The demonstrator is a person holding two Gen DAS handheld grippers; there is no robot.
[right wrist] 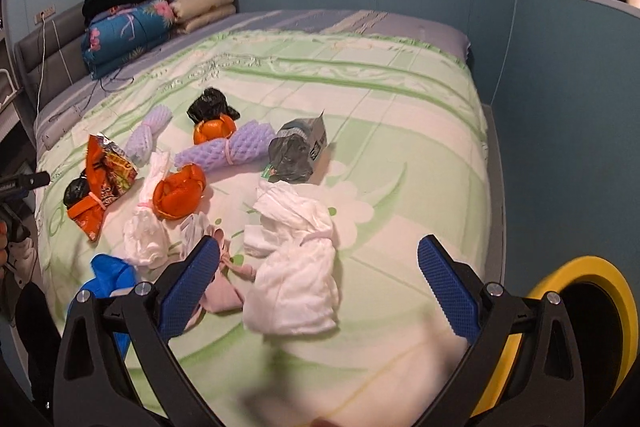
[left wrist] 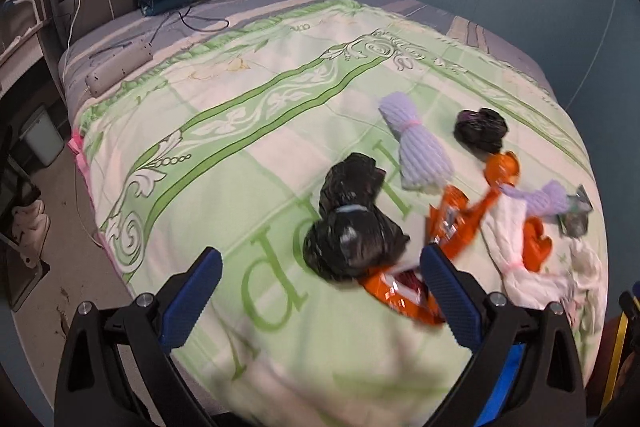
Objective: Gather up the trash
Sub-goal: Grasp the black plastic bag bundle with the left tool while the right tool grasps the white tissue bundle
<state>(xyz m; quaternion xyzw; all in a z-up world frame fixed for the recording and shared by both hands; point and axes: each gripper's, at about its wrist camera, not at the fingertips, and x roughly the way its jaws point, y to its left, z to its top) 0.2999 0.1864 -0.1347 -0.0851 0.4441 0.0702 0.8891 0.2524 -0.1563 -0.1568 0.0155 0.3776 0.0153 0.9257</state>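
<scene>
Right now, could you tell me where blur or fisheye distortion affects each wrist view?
Left wrist view: the green-patterned quilt smears near the open left gripper; the bed bulges. Right wrist view: foreground quilt soft, the white tied plastic bag fairly sharp, dark corners; right gripper open.

Legible text on the bed

Large green letters, a "p" and a "d" seen inverted, are printed on the quilt (left wrist: 280,155); print on the orange snack wrapper (right wrist: 114,173) is unreadable.

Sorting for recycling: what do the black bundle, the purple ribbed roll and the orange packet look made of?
Black bundle: thin glossy plastic film, crinkled with highlights. Purple ribbed roll: likely soft foam netting, matte and ridged. Orange packet: shiny printed wrapper, silvery inside, probably foil-lined plastic.
</scene>
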